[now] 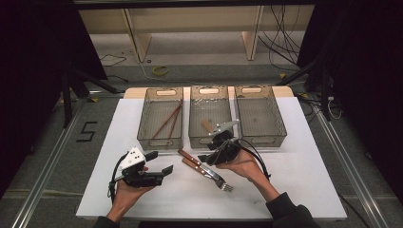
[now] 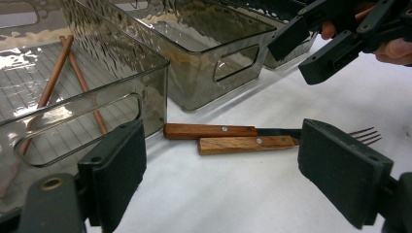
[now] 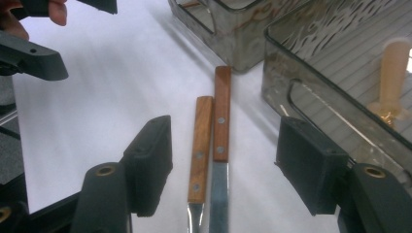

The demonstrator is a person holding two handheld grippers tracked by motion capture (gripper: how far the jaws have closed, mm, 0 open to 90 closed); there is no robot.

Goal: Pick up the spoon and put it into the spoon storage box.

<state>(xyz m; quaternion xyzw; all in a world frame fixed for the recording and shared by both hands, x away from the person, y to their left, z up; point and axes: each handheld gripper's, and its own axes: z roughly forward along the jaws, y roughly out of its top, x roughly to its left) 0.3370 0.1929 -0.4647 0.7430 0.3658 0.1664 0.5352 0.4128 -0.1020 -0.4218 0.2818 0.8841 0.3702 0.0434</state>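
While the wooden-handled knife (image 3: pixel 222 121) and the wooden-handled fork (image 3: pixel 200 145) lie side by side and touching on the white table (image 1: pixel 294 166), just in front of the bins, the work looks to be at the approach to a pick: sorting cutlery into the smoked plastic bins seems to be the job, and neither piece is lifted yet. In the high view the pair sits between the two hands, handles toward the left bin (image 1: pixel 160 137) and the fork's tines (image 1: pixel 227 187) pointing back toward the person.

The right gripper (image 3: pixel 221 170) hangs over the two handles with its jaws spread wide, one on either side of the pair and apart from both, so it grips nothing. I judge that the next move calls for settling on one piece, most likely lowering until the pads straddle a single handle, then closing; since the handles touch, the jaws would need to be centred carefully or both pieces may be caught or nudged.

The left gripper (image 2: pixel 221 165) is likewise wide open and empty, held low near the table and aimed at the same pair from the side, well short of them.

Farther out, the left bin holds a pair of reddish-brown chopsticks (image 1: pixel 170 119), the middle bin (image 1: pixel 209 137) holds a pale wooden-handled utensil (image 1: pixel 206 125), and the right bin (image 1: pixel 280 128) appears empty.
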